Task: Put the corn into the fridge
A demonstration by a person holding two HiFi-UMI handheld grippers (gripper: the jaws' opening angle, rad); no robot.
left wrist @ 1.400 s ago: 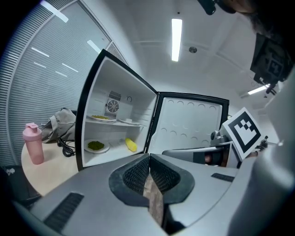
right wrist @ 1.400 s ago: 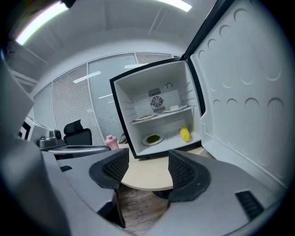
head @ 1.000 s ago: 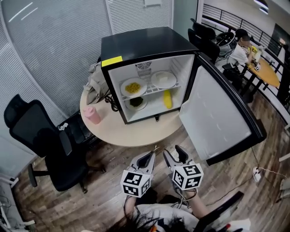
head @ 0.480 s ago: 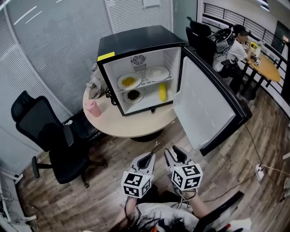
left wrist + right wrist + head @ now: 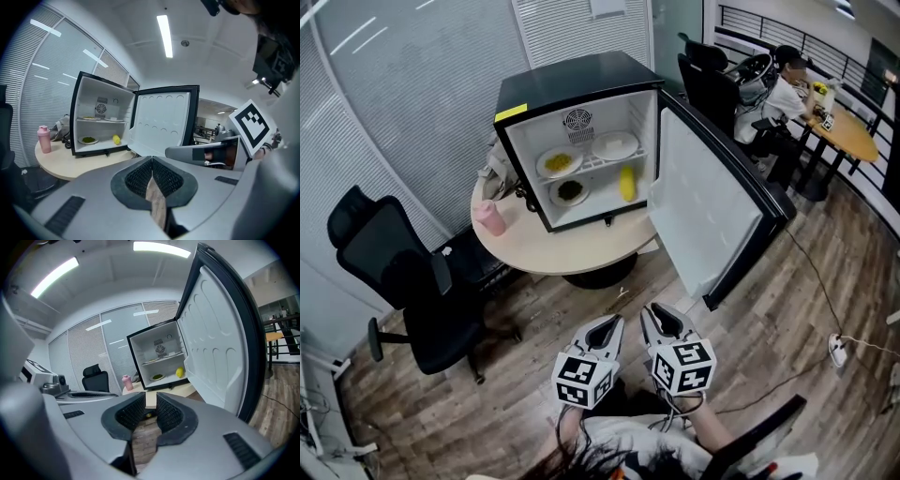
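The yellow corn (image 5: pixel 626 183) lies on the lower shelf of the open black mini fridge (image 5: pixel 572 80), which stands on a round table (image 5: pixel 572 255). It also shows as a small yellow corn (image 5: pixel 116 139) in the left gripper view and as the corn (image 5: pixel 179 372) in the right gripper view. Both grippers are low in the head view, well short of the table. My left gripper (image 5: pixel 615 321) (image 5: pixel 152 159) is shut with nothing in it. My right gripper (image 5: pixel 660 310) (image 5: pixel 151 397) has just been closing and keeps a narrow gap with nothing between the pads.
The fridge door (image 5: pixel 703 216) swings wide to the right. Inside are a plate of yellow food (image 5: pixel 559 162), a white plate (image 5: pixel 615 145) and a dark green dish (image 5: pixel 570 191). A pink bottle (image 5: pixel 490 217) is on the table, a black chair (image 5: pixel 403 281) at left. A person (image 5: pixel 783 89) sits far right.
The fridge and table have drawn farther away and look smaller as both grippers pulled back. The right gripper's fingers stand closer together than before. The corn has stayed on its shelf.
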